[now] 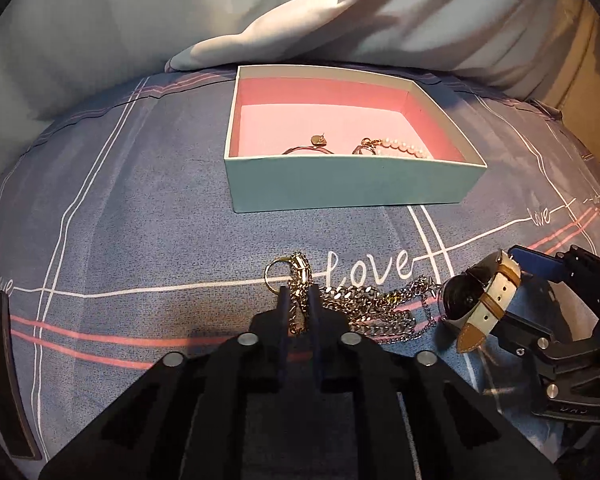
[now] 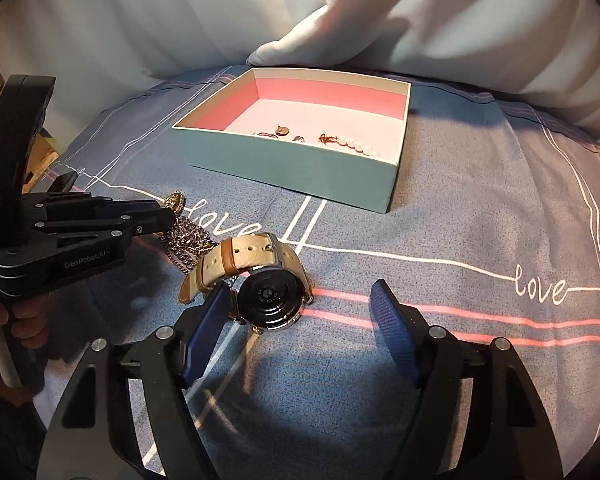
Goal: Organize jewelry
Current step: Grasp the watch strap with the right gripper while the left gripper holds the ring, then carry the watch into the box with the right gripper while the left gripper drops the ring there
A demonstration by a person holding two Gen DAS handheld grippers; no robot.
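so the left gripper (image 1: 298,304) is pinched shut on the gold end of the chain (image 1: 364,304), low centre of its own view, the rest heaped on the bedspread (image 1: 140,200). Looks heavy-ish and floppy, it'll dangle and swing, so that chunky clasp seems the right spot. The right gripper (image 2: 300,312) is open around the watch (image 2: 268,300), pads not touching yet, lower middle of the right view. Rigid slick case, soft strap, I'd squeeze the case. Box (image 1: 340,188) sits upper centre, pearl bracelet (image 1: 400,147) already in
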